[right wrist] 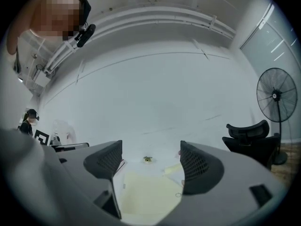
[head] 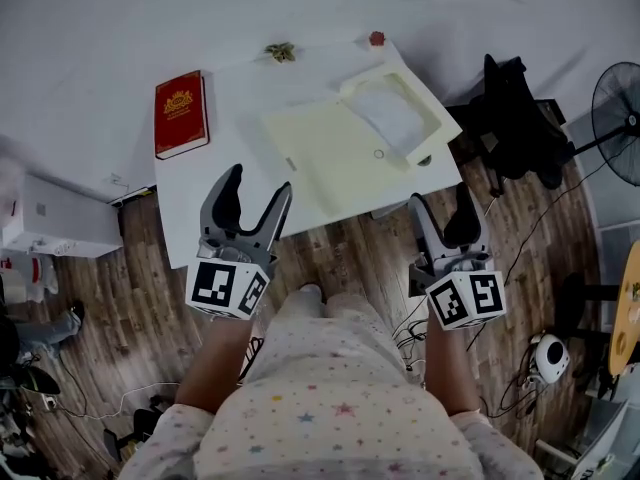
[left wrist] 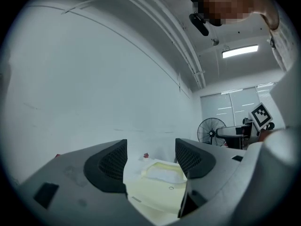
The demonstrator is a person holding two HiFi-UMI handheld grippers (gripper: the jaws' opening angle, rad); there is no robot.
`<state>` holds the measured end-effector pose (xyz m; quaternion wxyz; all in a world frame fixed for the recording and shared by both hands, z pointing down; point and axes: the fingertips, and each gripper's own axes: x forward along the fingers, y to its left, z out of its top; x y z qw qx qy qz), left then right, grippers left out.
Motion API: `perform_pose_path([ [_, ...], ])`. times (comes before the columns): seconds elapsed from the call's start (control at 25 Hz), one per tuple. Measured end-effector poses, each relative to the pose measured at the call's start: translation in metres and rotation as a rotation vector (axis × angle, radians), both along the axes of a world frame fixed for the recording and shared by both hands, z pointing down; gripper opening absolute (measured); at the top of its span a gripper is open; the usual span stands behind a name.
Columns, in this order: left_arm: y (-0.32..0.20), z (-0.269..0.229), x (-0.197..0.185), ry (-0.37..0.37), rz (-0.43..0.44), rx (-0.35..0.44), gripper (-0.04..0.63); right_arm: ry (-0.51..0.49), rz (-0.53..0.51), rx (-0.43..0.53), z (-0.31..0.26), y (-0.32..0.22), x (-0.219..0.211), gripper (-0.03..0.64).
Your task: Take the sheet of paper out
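Head view showed a white paper sheet [head: 392, 116] inside an open pale yellow folder [head: 335, 158]. The left gripper [head: 260, 180] and right gripper [head: 440, 196] gaped, empty.

Pale fabric top [head: 330, 413], sprinkled with tiny coloured stars; grey left gripper [head: 260, 180] and right gripper [head: 441, 196], both with black-and-white square markings.
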<state>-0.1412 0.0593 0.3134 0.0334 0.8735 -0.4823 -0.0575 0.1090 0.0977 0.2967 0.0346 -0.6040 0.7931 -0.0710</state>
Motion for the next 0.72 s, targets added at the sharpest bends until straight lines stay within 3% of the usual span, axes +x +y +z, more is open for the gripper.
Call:
perform_pose_path([
  [0.48,-0.049,0.019,-0.008,-0.017,-0.073,-0.039,0.293,0.006,-0.021,-0.063,0.025,-0.065,0.01,0.376],
  [0.72,-0.095,0.013,0.02,-0.011,-0.111,-0.037,0.293,0.014,-0.089,-0.039,0.019,-0.124,0.028,0.376],
])
